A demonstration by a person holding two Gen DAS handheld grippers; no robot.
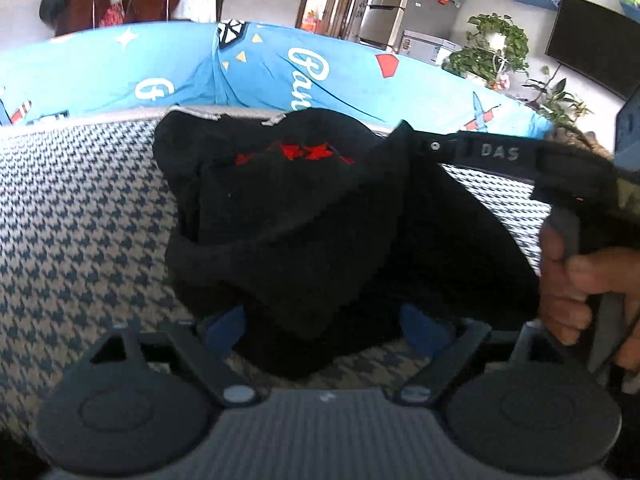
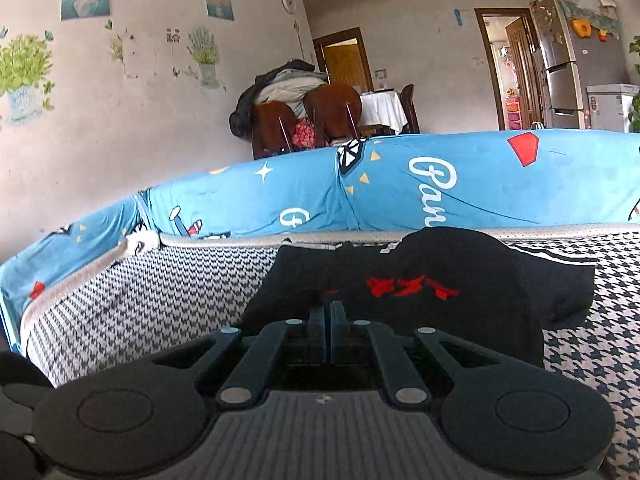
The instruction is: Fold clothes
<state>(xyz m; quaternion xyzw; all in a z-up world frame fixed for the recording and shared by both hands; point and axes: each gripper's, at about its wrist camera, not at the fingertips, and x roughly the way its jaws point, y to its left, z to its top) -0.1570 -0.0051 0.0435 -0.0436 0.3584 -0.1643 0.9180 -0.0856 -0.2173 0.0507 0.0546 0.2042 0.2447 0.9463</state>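
Left gripper (image 1: pixel 324 320): jaws spread wide, cloth draped between them, none pinched. Black garment (image 1: pixel 288 216): bunched on houndstooth cushion (image 1: pixel 80 240), against blue backrest (image 1: pixel 280 64). Right gripper (image 2: pixel 327 312): clenched on garment edge. Risk: single-sided pull skews fold; slack layers slump.

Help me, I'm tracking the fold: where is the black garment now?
The black garment lies bunched mid-frame in both views on the houndstooth cushion, before the blue backrest, right gripper pinching its near edge.
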